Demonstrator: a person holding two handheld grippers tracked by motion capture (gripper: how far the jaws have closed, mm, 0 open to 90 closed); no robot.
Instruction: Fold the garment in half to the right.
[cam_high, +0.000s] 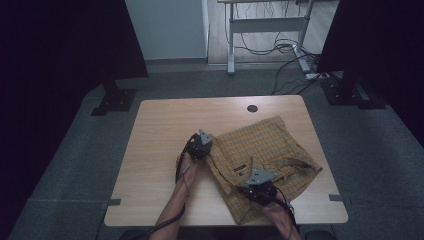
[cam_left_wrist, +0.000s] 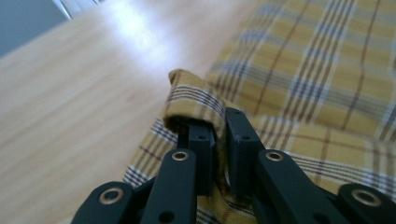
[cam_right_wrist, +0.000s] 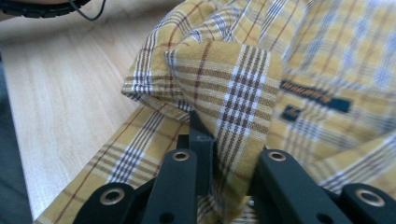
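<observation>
Plaid shirt (cam_right_wrist: 243, 88) fabric hides the right gripper's (cam_right_wrist: 224, 140) right finger; the shirt's label (cam_right_wrist: 315, 98) text is too blurred to read.

From my remote station, the high view looks forward and down over the whole wooden table (cam_high: 160, 150) from above the person's side, set well back. The left gripper view rides low and very near, facing along its jaws across the yellow plaid shirt (cam_left_wrist: 317, 74). The right gripper view sits equally close. All three views share that shirt and the tabletop.
</observation>
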